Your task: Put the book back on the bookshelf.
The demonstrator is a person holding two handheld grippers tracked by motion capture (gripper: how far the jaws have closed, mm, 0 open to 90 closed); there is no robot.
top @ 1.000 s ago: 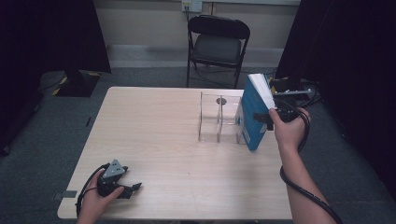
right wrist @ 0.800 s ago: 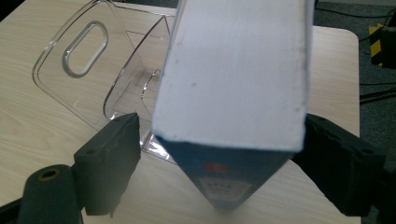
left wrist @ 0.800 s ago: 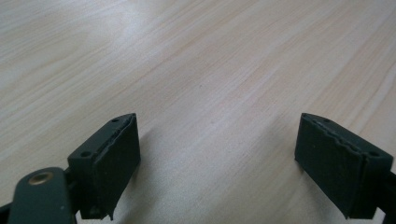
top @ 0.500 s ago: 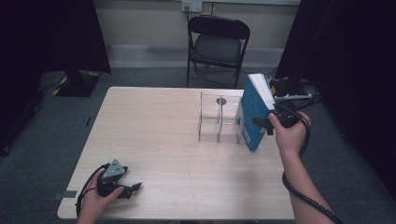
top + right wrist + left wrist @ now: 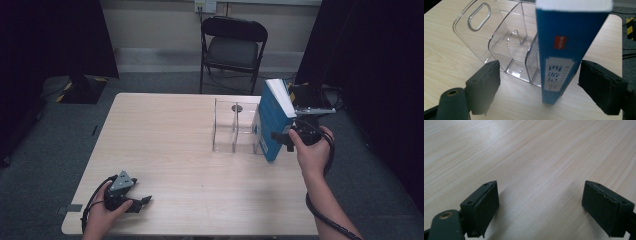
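A blue book (image 5: 272, 125) with a white label on its spine (image 5: 560, 72) stands tilted on the table. It leans against the right end of a clear plastic file holder (image 5: 235, 127), whose dividers (image 5: 506, 50) are empty. My right gripper (image 5: 282, 139) is at the book's spine, low down. In the right gripper view it (image 5: 540, 75) is open, with one jaw on each side of the spine and a gap at the left jaw. My left gripper (image 5: 142, 202) rests open on the table's near left corner, with only bare wood between its jaws (image 5: 540, 207).
The wooden table (image 5: 170, 145) has a rounded right edge close behind the book. A black folding chair (image 5: 232, 47) stands beyond the far edge. Cables and a dark box (image 5: 315, 95) lie on the floor to the right.
My right gripper has dropped slightly along the book's spine. The book stays leaning on the holder. The left gripper has not moved.
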